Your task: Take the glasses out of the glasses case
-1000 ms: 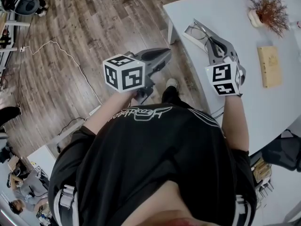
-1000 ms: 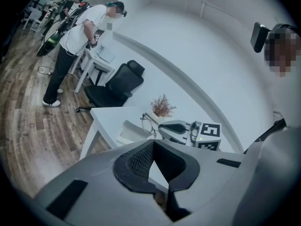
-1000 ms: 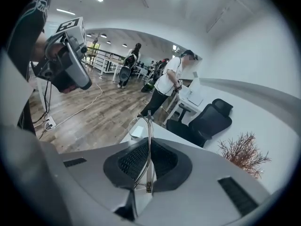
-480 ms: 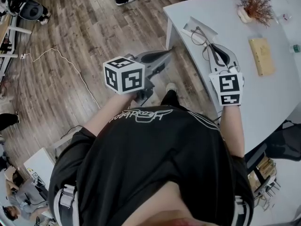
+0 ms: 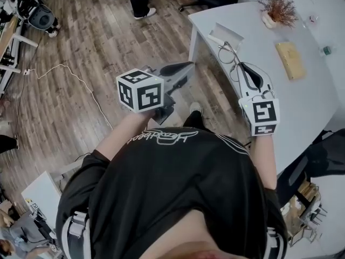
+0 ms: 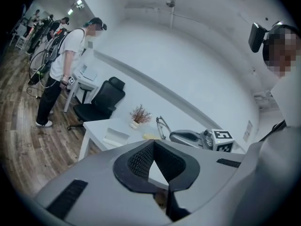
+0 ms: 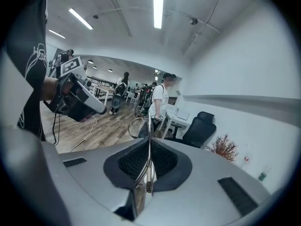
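My right claw (image 5: 241,67) is clamped on the glasses (image 5: 230,55). In the right gripper view a thin metal arm of the frame runs straight up between the two dark pads, which press on it from both sides, and one round rim shows beyond the tips. From the head view the glasses hang off the front of that claw over the white bench (image 5: 318,107), the lenses pointing away from me.

The glasses case (image 5: 226,35) lies open on the bench near its corner, just past the glasses. In the left gripper view the case and the glasses sit apart, with the frame standing upright at the claw's tip and out of the case.

My left claw (image 5: 186,67) is off the bench, out over the wooden floor (image 5: 81,36) and well apart from the right one. Its jaws are together at the tips with nothing between them; through the notch behind the tips I see only a bit of the bench.

Farther along the bench stands a small reddish plant (image 5: 278,6) in a pale pot, and near it lies a flat yellowish block (image 5: 290,53). A person (image 6: 63,69) stands on the floor beyond the bench, beside a black office chair (image 6: 101,102).
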A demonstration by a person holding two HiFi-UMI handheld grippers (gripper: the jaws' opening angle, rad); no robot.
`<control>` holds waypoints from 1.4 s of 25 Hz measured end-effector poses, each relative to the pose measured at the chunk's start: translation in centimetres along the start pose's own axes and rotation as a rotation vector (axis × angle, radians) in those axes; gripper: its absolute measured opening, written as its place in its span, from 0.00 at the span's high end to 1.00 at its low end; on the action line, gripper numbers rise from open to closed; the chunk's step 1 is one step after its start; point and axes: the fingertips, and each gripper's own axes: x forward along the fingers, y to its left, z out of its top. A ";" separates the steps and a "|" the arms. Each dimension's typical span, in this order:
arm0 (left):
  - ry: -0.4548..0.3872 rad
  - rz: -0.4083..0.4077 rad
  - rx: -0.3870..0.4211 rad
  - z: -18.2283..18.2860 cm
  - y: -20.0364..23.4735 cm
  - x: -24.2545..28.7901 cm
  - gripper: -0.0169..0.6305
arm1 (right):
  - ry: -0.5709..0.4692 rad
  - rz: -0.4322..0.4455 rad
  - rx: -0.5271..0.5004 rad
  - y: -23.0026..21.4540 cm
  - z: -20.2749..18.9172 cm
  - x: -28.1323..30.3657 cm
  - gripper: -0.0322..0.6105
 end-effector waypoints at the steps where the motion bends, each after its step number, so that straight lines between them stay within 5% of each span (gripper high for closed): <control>1: -0.001 -0.004 0.007 -0.2 -0.6 -0.6 0.96 | -0.010 -0.004 0.002 0.6 0.4 -0.9 0.92; 19: 0.058 -0.101 0.078 -5.5 -9.1 -6.9 0.96 | -0.098 -0.047 0.190 9.2 0.9 -11.6 0.92; 35: 0.097 -0.123 0.069 -7.4 -9.1 -6.6 0.96 | -0.057 -0.043 0.202 10.8 -0.5 -11.9 0.92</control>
